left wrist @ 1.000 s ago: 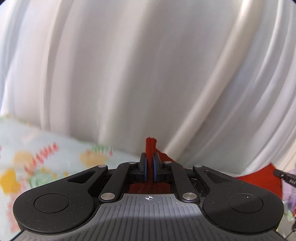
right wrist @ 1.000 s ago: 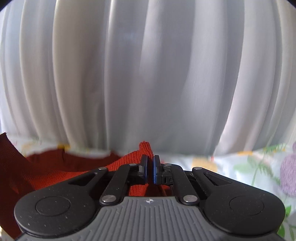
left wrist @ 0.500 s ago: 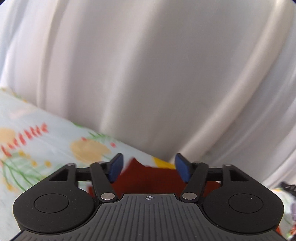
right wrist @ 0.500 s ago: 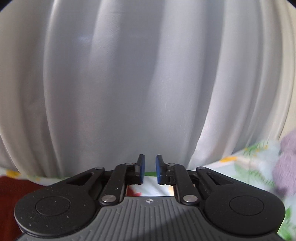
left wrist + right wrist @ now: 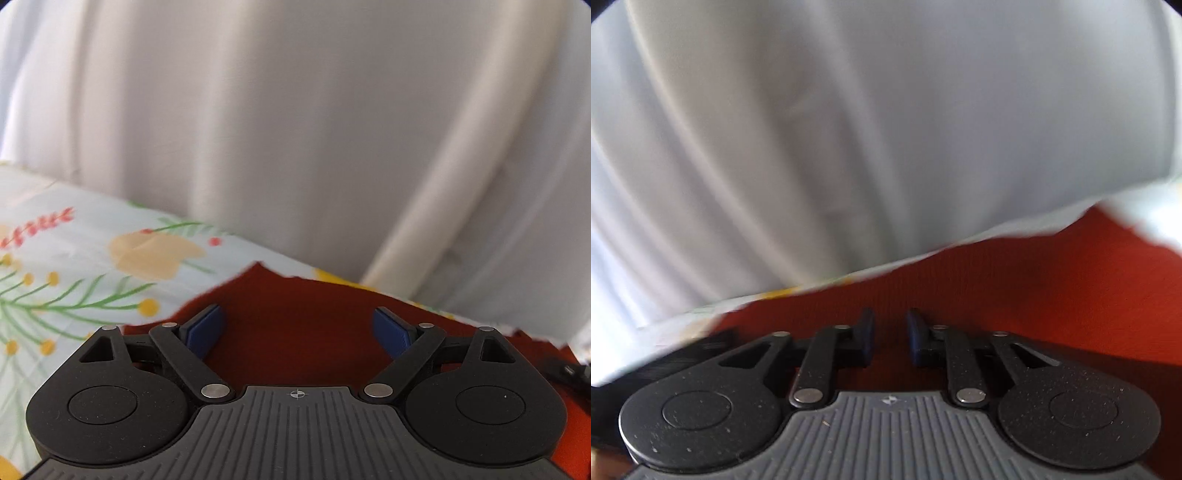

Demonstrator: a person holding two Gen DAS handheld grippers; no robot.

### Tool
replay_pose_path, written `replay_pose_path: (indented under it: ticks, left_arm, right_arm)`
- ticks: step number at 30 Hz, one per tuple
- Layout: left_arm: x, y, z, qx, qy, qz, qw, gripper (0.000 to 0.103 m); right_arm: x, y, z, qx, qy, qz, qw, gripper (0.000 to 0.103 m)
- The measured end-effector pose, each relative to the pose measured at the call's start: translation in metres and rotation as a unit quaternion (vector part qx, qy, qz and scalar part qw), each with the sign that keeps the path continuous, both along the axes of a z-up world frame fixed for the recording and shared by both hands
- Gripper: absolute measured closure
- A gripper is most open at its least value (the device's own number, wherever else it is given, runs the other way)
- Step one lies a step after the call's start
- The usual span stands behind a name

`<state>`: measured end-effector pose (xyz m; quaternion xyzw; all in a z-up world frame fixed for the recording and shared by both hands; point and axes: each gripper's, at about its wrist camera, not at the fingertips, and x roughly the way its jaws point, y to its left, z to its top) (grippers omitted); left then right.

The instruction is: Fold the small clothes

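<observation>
A red ribbed garment (image 5: 280, 295) lies flat on the floral bed sheet (image 5: 74, 258). My left gripper (image 5: 297, 321) hovers low over the garment's far edge. Its jaws are opening and stand wide, and the blue pads (image 5: 207, 325) touch no cloth. In the right wrist view the same red garment (image 5: 1034, 288) fills the lower right. My right gripper (image 5: 891, 328) sits just above it with a narrow gap between its pads (image 5: 866, 332). Nothing is pinched in that gap. That view is tilted and blurred.
A white pleated curtain (image 5: 295, 129) hangs close behind the bed and fills the upper part of both views (image 5: 849, 129). A dark cable-like thing (image 5: 569, 369) lies at the right edge. A blurred dark shape (image 5: 701, 343) sits left of the right gripper.
Both grippers let go of the red cloth corners they pinched. The left jaws spread wide, the right only slightly. Both sank toward the garment, which now lies flat, and the right view tilted.
</observation>
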<state>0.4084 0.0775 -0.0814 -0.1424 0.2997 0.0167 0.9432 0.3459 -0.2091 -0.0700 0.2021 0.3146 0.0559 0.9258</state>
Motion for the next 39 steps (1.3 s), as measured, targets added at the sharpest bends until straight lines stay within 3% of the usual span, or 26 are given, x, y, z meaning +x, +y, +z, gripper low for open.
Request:
replay_pose_path:
  ticks: [2,3,5,6,11,15,18,21,22,23,25,27,29,30,32,34,36,39]
  left_arm:
    - [-0.003,0.021,-0.001,-0.042,-0.011,0.007,0.999,0.011]
    - [-0.003,0.023,-0.002,-0.052,-0.014,0.009,0.9985,0.011]
    - [0.001,0.018,-0.001,-0.037,-0.01,0.008,0.9992,0.01]
    - [0.002,0.018,-0.001,-0.027,-0.007,0.006,0.9996,0.009]
    - [-0.001,0.022,0.0,-0.037,-0.01,0.007,0.9992,0.009]
    - [-0.007,0.024,0.002,-0.041,-0.011,0.004,0.9991,0.009]
    - [-0.009,0.028,0.003,-0.021,0.002,0.0,0.9998,0.011]
    - [-0.028,0.026,0.021,0.016,0.009,0.005,0.9998,0.01]
    - [-0.037,0.026,0.027,0.002,0.004,-0.004,1.0,0.009]
    - [-0.045,0.026,0.031,-0.033,-0.003,-0.02,0.9993,0.008]
    - [-0.062,0.024,0.033,-0.121,-0.011,-0.044,0.9917,0.005]
    - [-0.074,0.017,0.026,-0.191,0.008,-0.069,0.9791,0.004]
    - [-0.086,0.011,0.013,-0.229,0.04,-0.079,0.9694,0.004]
    - [-0.094,0.009,0.009,-0.22,0.028,-0.087,0.9712,0.004]
    - [-0.108,0.005,0.011,-0.154,0.021,-0.097,0.9831,0.004]
    - [-0.117,0.009,0.012,-0.109,0.029,-0.1,0.9886,0.004]
    - [-0.123,0.019,0.013,-0.076,0.027,-0.081,0.9934,0.004]
    - [-0.13,0.042,0.017,-0.095,0.022,-0.056,0.9936,0.005]
  right_arm:
    - [-0.003,-0.033,0.003,-0.067,0.005,-0.053,0.996,0.088]
    - [-0.007,-0.051,0.003,-0.075,0.006,-0.073,0.994,0.09]
    - [-0.014,-0.085,-0.001,-0.011,-0.002,-0.087,0.996,0.097]
    - [-0.016,-0.089,-0.001,-0.015,0.001,-0.101,0.995,0.097]
    - [-0.012,-0.074,0.002,-0.061,0.008,-0.105,0.993,0.095]
    - [-0.015,-0.085,0.001,-0.031,0.004,-0.106,0.994,0.095]
    - [-0.017,-0.081,-0.002,-0.031,0.005,-0.107,0.994,0.095]
    - [-0.023,-0.078,0.006,-0.065,0.024,-0.13,0.989,0.094]
    - [-0.032,-0.071,0.016,-0.069,0.025,-0.133,0.988,0.085]
    - [-0.039,-0.066,0.022,-0.057,0.017,-0.127,0.99,0.068]
    - [-0.064,-0.055,0.035,0.018,-0.017,-0.078,0.997,0.056]
    - [-0.079,-0.032,0.036,0.102,-0.02,-0.005,0.995,0.052]
    - [-0.091,-0.009,0.025,0.19,0.006,0.061,0.98,0.052]
    - [-0.096,-0.001,0.018,0.217,0.025,0.079,0.973,0.052]
    - [-0.109,0.005,0.005,0.228,0.049,0.09,0.968,0.055]
    - [-0.123,-0.009,0.0,0.199,0.039,0.081,0.976,0.068]
    - [-0.136,-0.04,0.0,0.184,0.026,0.055,0.981,0.072]
    - [-0.156,-0.094,-0.002,0.147,0.017,-0.023,0.989,0.079]
